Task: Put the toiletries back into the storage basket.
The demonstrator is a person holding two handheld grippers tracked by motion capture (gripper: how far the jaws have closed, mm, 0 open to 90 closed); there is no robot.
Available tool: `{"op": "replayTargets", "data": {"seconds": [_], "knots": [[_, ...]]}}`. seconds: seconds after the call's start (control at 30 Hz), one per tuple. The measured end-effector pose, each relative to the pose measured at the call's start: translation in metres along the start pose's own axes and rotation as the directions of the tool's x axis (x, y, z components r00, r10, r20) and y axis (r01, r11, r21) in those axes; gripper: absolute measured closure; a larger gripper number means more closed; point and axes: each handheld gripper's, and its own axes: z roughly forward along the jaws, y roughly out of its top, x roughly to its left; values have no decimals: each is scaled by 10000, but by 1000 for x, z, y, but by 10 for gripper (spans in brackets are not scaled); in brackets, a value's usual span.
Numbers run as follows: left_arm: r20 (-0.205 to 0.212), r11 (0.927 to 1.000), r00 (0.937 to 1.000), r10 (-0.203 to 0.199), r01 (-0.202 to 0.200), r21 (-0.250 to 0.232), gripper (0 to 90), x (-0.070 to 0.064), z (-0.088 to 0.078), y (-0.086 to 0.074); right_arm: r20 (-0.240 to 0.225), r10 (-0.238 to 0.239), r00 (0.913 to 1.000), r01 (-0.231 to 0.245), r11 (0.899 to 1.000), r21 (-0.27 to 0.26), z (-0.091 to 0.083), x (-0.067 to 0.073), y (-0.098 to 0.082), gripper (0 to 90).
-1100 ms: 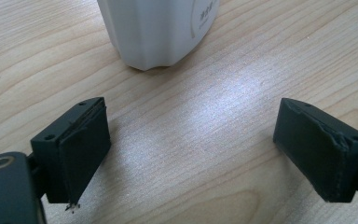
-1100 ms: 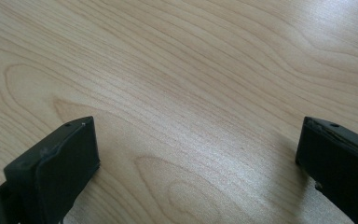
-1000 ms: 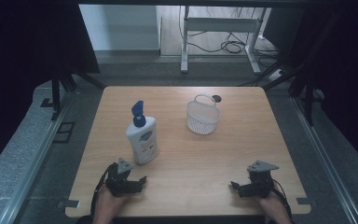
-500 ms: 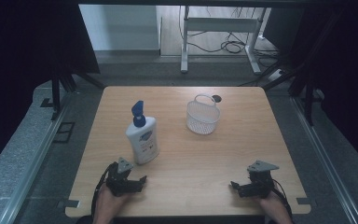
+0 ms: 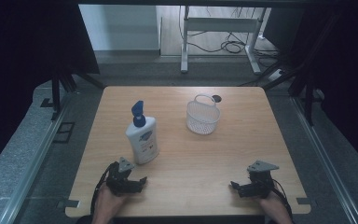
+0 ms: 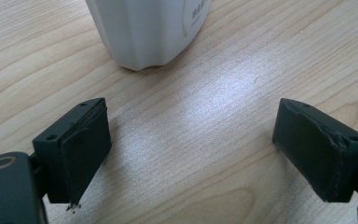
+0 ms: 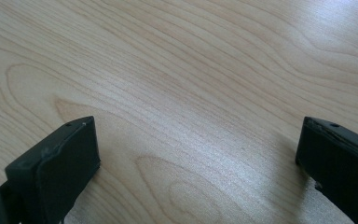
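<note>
Left gripper (image 5: 140, 179) is resting on the near edge of the wooden counter (image 5: 242, 149) with jaws spread wide and empty, just before the white pump bottle (image 5: 142, 137). Right gripper (image 5: 235, 185) is sitting at the near right, likewise wide and empty. Farther back, a white basket (image 5: 203, 116) is standing.

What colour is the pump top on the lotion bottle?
Blue. The pump top sits on the white lotion bottle, clearest in the high view.
</note>
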Motion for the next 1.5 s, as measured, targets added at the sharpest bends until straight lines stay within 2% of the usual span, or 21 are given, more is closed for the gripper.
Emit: {"op": "replayTargets", "data": {"seconds": [0.23, 0.47, 0.6, 0.63, 0.8, 1.07, 1.13, 1.43, 1.5], "knots": [[-43, 9999, 10000, -5, 5, 100, 160, 1, -2, 1, -2, 2, 10000, -2, 10000, 0, 0, 0, 0, 0], [-246, 9999, 9997, 58, -54, 145, 277, 2, -6, 2, -2, 1, 10000, -1, 10000, 1, 0, 0, 0, 0], [-312, 9997, 9995, -92, 99, 225, 383, 3, -8, 3, -1, -1, 10000, 1, 10000, 1, 0, 0, 0, 0], [-294, 9996, 9995, -100, 107, 250, 383, 4, -9, 3, -1, 0, 10000, 0, 10000, 1, 0, 0, 0, 0], [-85, 9992, 9992, -399, 399, 57, 440, 8, -12, 5, -8, -1, 10000, 1, 10000, 4, 0, 0, 0, 0], [-58, 9993, 9994, -331, 330, -166, 539, 16, -14, 7, -21, 9, 10000, -9, 10000, 9, 0, 0, 0, 0], [-98, 9994, 9995, -291, 289, -211, 568, 19, -15, 8, -23, 8, 10000, -8, 10000, 8, 0, 0, 0, 0], [-430, 9960, 9965, -712, 687, -570, 714, 33, -17, 9, -24, 1, 10000, -1, 10000, 9, 0, 0, 0, 0], [-511, 9955, 9957, -778, 748, -583, 770, 36, -17, 10, -26, -2, 10000, 2, 10000, 10, 0, 0, 0, 0]]}}
